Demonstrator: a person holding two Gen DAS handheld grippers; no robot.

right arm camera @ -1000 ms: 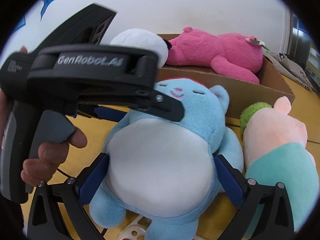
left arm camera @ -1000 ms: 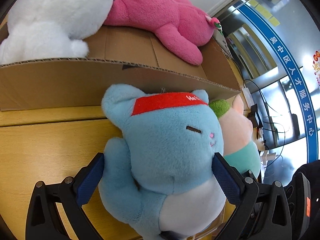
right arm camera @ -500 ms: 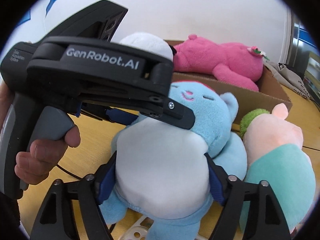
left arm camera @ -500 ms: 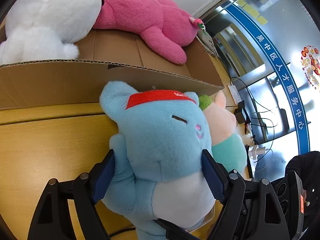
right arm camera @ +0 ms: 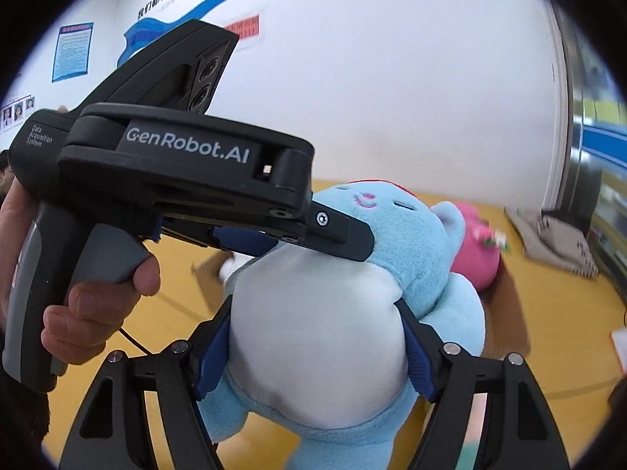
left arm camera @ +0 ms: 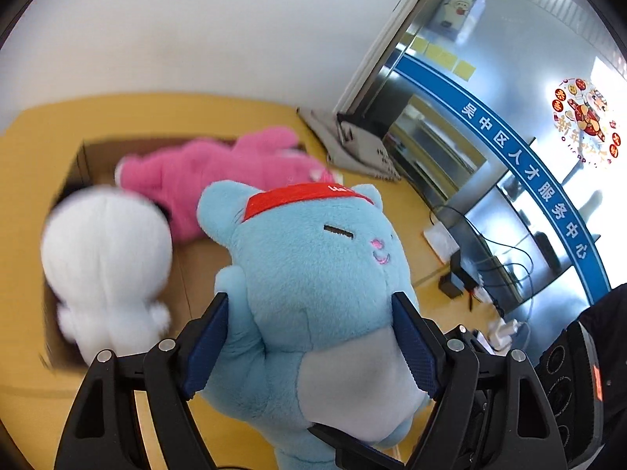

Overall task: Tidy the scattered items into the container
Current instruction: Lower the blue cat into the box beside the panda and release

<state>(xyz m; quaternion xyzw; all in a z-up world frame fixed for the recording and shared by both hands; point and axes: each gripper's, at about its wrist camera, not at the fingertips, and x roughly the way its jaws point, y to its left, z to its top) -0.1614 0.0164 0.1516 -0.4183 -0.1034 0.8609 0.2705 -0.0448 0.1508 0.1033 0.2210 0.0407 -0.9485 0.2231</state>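
Since the earlier frames both grippers had clamped the blue plush and raised it off the counter.

Left wrist view: the left gripper had its jaws clenched on the blue plush at the neck, head pointing away from them. The cardboard box, already holding a white plush and a pink plush, lay beyond and left of the jaws.

Right wrist view: the right gripper gripped the belly; this view alone showed the hand on the left tool, while the box was mostly hidden.

2 plush toys in box; cat plush above.
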